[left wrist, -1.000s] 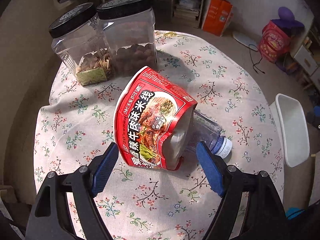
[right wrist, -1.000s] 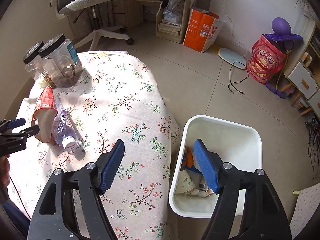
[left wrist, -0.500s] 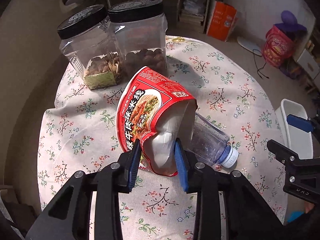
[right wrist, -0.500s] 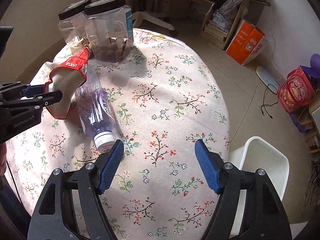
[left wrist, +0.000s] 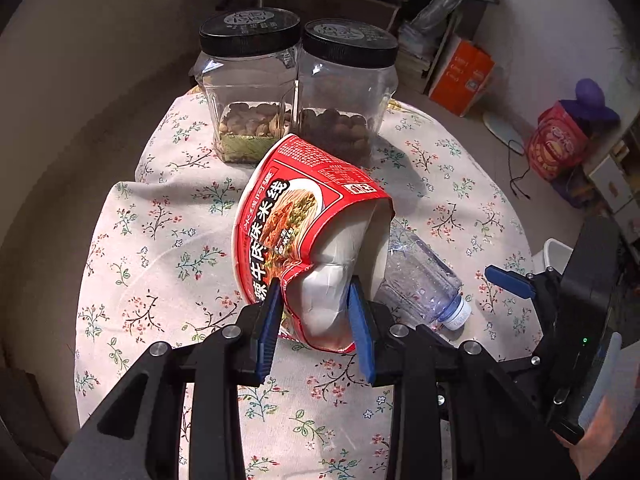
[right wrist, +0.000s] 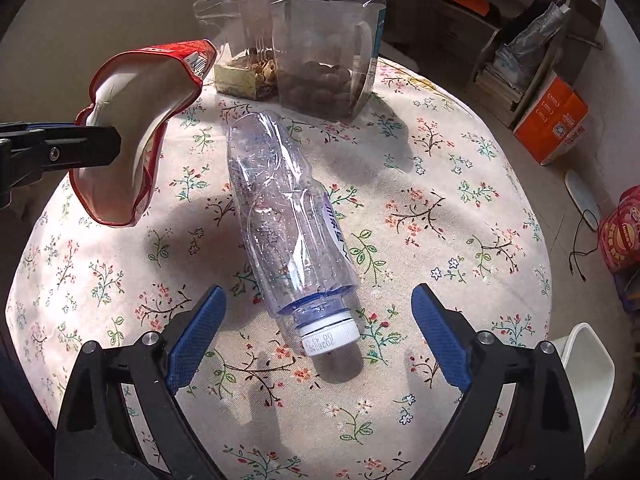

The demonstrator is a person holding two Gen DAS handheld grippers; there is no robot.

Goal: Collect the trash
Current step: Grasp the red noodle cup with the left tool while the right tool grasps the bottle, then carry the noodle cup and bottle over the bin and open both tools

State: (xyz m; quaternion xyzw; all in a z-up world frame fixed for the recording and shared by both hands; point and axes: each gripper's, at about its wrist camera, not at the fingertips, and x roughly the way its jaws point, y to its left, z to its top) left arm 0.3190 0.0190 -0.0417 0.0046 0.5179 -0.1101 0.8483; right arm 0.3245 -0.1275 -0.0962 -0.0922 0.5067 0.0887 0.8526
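My left gripper is shut on a crushed red noodle cup and holds it lifted off the floral tablecloth; the cup also shows in the right wrist view at the left. A crushed clear plastic bottle with a white cap lies on the table, cap toward me. My right gripper is open, its fingers either side of the cap end, just short of it. The bottle also shows in the left wrist view, to the right of the cup.
Two clear jars with black lids stand at the table's far side, holding nuts. A white bin stands on the floor by the table's right edge. An orange box and shelves lie beyond.
My left gripper closed on the noodle cup and lifted it. My right gripper swung from over the bin to the table and came up to the bottle's cap end.
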